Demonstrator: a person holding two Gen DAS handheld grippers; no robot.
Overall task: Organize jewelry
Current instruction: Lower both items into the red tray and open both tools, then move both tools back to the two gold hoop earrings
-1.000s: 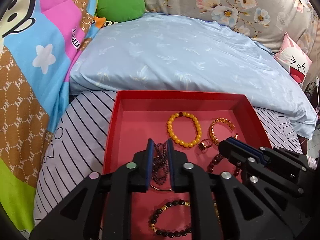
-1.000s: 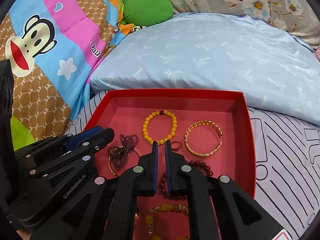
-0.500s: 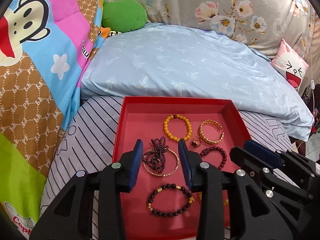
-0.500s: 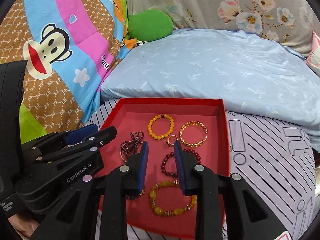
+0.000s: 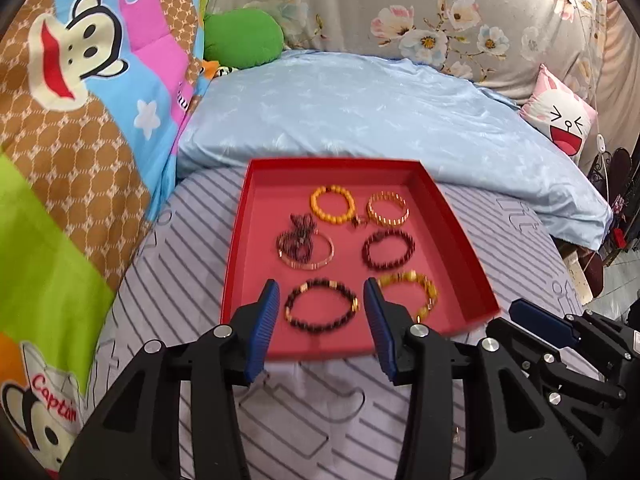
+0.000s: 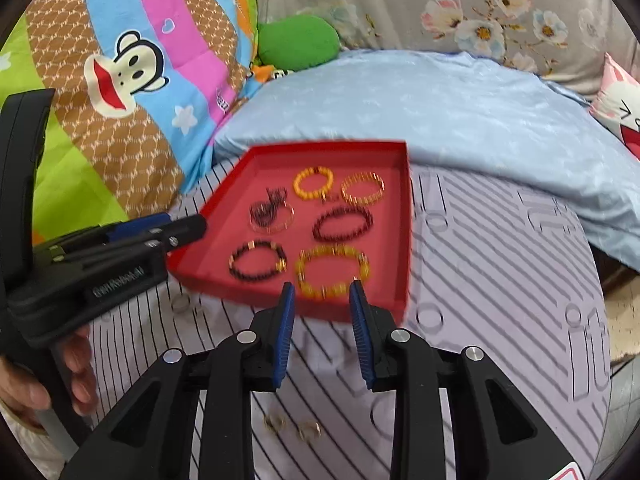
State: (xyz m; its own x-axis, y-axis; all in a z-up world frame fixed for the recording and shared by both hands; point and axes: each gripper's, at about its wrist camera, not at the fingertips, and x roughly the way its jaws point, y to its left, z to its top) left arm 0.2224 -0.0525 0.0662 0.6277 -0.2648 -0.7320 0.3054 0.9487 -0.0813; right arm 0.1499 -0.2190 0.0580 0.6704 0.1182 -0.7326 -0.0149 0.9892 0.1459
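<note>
A red tray (image 5: pixel 236 280) on the striped sheet holds several bracelets: yellow beads (image 5: pixel 333 204), a gold bangle (image 5: pixel 388 208), a dark chain on a thin bangle (image 5: pixel 306 246), dark red beads (image 5: pixel 388 250), black beads (image 5: pixel 322 306) and amber beads (image 5: pixel 408 290). My left gripper (image 5: pixel 320 292) hangs above the tray's near edge with its jaws opening and nothing between them. My right gripper (image 6: pixel 322 292) stands open and empty just short of the tray (image 6: pixel 404 240). Two small gold rings (image 6: pixel 274 423) lie on the sheet under it, and a silver ring (image 6: pixel 182 303) lies further left.
A pale blue pillow (image 5: pixel 360 112) lies behind the tray, with a green cushion (image 5: pixel 240 38) and a cartoon quilt (image 5: pixel 80 100) on the left. A pink bunny pillow (image 5: pixel 560 120) sits far right. A hand (image 6: pixel 76 368) holds the left gripper's handle.
Both grippers have pulled back and up out of the tray and their jaws have opened. The dark chain and the dark red beads now lie free in the tray.
</note>
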